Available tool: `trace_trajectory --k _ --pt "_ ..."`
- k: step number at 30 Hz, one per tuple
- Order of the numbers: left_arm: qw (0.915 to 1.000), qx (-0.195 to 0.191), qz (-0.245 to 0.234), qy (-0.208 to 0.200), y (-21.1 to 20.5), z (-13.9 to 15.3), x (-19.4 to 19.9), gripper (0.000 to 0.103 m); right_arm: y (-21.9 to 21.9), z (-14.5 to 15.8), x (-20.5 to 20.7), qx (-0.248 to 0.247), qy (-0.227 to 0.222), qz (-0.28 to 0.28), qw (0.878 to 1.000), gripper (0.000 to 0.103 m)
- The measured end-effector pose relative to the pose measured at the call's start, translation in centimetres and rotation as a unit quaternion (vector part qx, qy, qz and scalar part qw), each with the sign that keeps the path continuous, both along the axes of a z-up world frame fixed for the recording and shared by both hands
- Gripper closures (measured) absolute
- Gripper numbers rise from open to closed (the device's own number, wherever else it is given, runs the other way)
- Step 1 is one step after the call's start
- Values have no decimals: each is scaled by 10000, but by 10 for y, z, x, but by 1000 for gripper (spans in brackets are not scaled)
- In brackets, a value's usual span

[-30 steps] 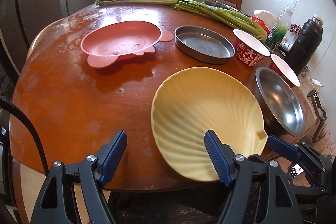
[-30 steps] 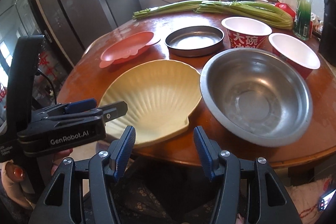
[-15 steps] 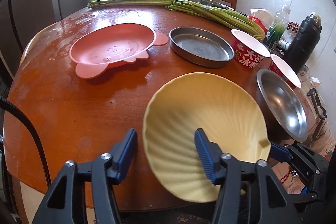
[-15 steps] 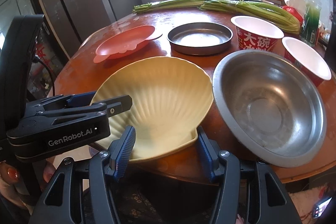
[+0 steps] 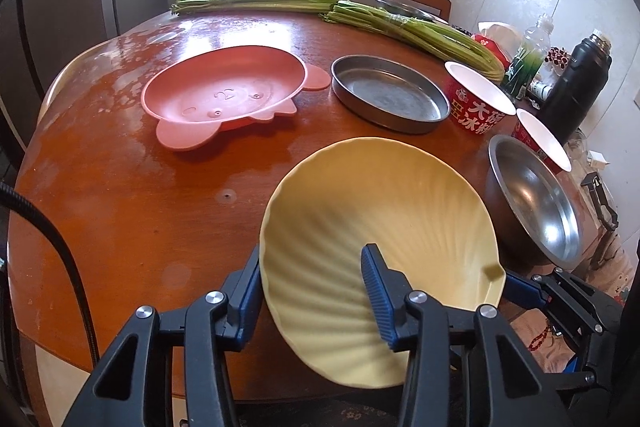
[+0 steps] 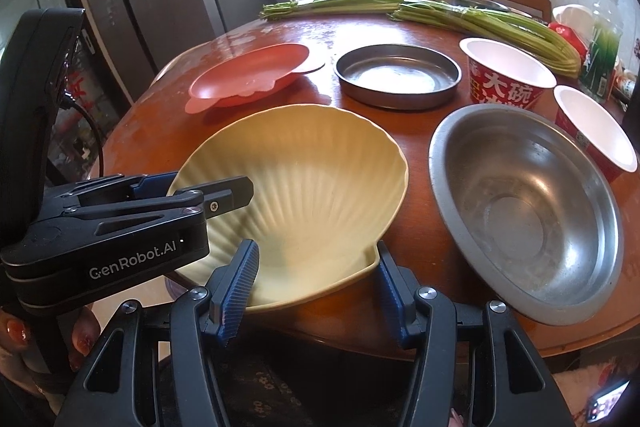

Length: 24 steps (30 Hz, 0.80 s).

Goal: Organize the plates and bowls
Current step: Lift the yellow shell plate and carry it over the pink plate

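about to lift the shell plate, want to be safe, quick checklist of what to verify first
1. Left gripper on the yellow shell-shaped plate: its jaws have just been closing and straddle the near-left rim, one finger outside, one inside. Firm pinch: cannot tell.
2. Right gripper at the plate's hinge end: rim between open jaws, pads not pressing. Not ok.
3. Plate is free of load: ok.
4. Steel bowl sits close beside the plate; touching: cannot tell.
5. Pink bear-shaped plate and round steel pan are apart from the shell plate: ok.
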<state>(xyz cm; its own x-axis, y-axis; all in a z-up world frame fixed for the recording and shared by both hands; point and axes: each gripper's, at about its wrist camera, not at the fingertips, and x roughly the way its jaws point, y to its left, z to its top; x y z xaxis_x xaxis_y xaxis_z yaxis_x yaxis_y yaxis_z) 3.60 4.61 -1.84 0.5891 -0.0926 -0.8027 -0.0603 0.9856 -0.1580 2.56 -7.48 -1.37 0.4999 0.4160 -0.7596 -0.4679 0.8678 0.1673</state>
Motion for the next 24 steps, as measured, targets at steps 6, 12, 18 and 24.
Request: trace_trajectory --k 6,12,18,24 --pt "10000 16 95 -25 10 3 -9 56 12 3 -2 -15 -81 126 9999 44" --pt "9996 38 246 -115 23 12 -18 56 25 11 -4 27 -161 277 9995 45" --pt "9991 114 288 -301 32 33 -25 56 32 28 -4 116 -337 298 9989 45" --pt "9984 223 271 -441 37 55 -19 56 37 50 1 203 -551 242 9980 44"
